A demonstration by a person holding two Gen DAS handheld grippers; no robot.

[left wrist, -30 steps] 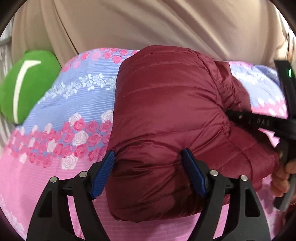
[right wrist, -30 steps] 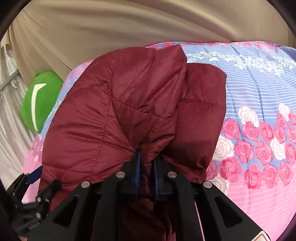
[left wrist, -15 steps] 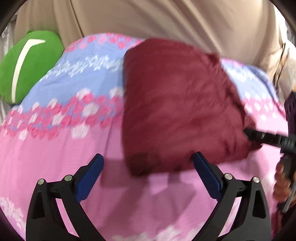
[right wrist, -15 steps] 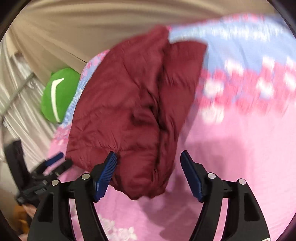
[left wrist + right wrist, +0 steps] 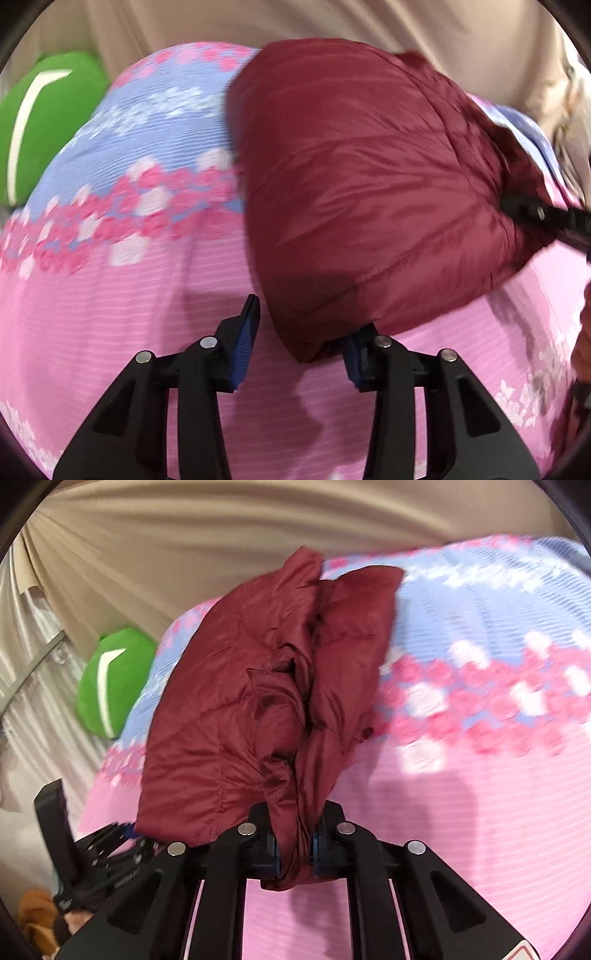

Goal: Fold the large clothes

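Observation:
A dark red puffer jacket (image 5: 362, 184) lies folded in a bundle on the flowered pink and blue bedspread (image 5: 129, 280). My left gripper (image 5: 299, 347) is partly open, its jaws astride the bundle's near corner. My right gripper (image 5: 293, 843) is shut on a bunched edge of the jacket (image 5: 266, 686); it also shows at the right side of the left wrist view (image 5: 539, 214), at the bundle's right side.
A green cushion (image 5: 40, 122) with a white stripe lies at the bed's far left; it also shows in the right wrist view (image 5: 114, 679). Beige curtains (image 5: 221, 542) hang behind the bed. The bedspread (image 5: 480, 775) spreads to the right.
My right gripper had opened half a second ago and is now shut on the jacket's edge again. My left gripper has narrowed and moved in to the bundle's near corner.

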